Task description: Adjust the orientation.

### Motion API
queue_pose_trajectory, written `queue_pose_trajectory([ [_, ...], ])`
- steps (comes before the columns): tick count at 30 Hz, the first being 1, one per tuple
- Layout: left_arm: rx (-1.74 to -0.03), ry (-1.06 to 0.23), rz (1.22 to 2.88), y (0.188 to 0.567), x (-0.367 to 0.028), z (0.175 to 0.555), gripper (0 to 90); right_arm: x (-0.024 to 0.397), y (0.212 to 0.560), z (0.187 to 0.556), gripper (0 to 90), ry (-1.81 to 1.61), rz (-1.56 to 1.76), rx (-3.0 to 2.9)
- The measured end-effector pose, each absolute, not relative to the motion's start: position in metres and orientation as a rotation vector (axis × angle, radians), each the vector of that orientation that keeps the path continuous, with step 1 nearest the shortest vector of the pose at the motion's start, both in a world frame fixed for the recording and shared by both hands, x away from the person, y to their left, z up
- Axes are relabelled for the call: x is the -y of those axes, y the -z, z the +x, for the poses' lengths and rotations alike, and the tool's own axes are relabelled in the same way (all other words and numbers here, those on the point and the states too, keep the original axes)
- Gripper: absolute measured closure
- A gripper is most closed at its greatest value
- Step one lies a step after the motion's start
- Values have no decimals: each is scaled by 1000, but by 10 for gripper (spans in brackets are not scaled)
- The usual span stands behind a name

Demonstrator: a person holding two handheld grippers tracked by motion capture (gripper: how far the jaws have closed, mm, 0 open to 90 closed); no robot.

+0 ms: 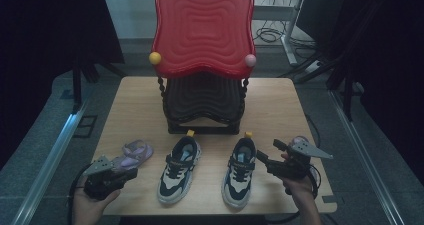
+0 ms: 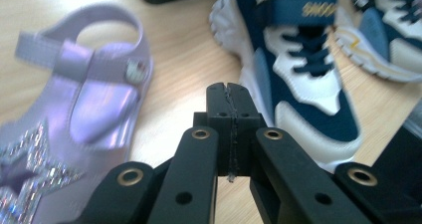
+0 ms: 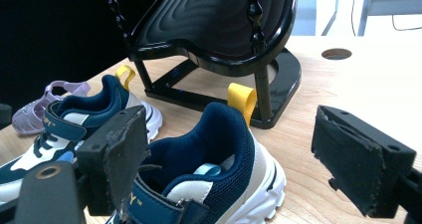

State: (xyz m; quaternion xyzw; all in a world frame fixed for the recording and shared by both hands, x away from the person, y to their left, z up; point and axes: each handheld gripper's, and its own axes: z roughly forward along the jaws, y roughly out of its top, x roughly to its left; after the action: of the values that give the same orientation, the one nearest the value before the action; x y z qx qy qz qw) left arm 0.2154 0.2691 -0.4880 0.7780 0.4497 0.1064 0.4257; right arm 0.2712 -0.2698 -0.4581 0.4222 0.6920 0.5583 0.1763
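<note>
The fingers (image 2: pixel 219 102) of the left gripper (image 1: pixel 131 173) are pressed together with nothing between them, their tips low over the bare wooden table (image 1: pixel 280 105) in the gap between the lilac sandal (image 1: pixel 135 153) and the left sneaker (image 1: pixel 179 169). In the left gripper view the sandal (image 2: pixel 84 114) lies just to the left of the closed tips and the sneaker (image 2: pixel 303 79) just to the right, neither touched. The fingers (image 3: pixel 119 154) of the right gripper (image 1: pixel 267 152) stand wide apart, and the right sneaker (image 1: pixel 239 171) sits close by; in the right gripper view its navy heel with the yellow pull tab (image 3: pixel 242 100) shows between the two pads, not clamped. Both sneakers lie side by side in front of the black shoe rack (image 1: pixel 202 105), heels towards it, and the sandal rests to the left of that pair. The red tray top (image 1: pixel 202 27) of the rack rises behind them.
</note>
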Motion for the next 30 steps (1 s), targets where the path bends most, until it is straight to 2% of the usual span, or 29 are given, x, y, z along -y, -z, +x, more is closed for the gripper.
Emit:
queue_pose_trajectory([
  [18, -1254, -287, 2022, 515, -282, 218, 898, 266, 464, 272, 164, -1539, 1175, -1984],
  [30, -1309, -282, 2016, 524, -290, 220, 898, 263, 467, 272, 172, -1520, 1170, -2003],
])
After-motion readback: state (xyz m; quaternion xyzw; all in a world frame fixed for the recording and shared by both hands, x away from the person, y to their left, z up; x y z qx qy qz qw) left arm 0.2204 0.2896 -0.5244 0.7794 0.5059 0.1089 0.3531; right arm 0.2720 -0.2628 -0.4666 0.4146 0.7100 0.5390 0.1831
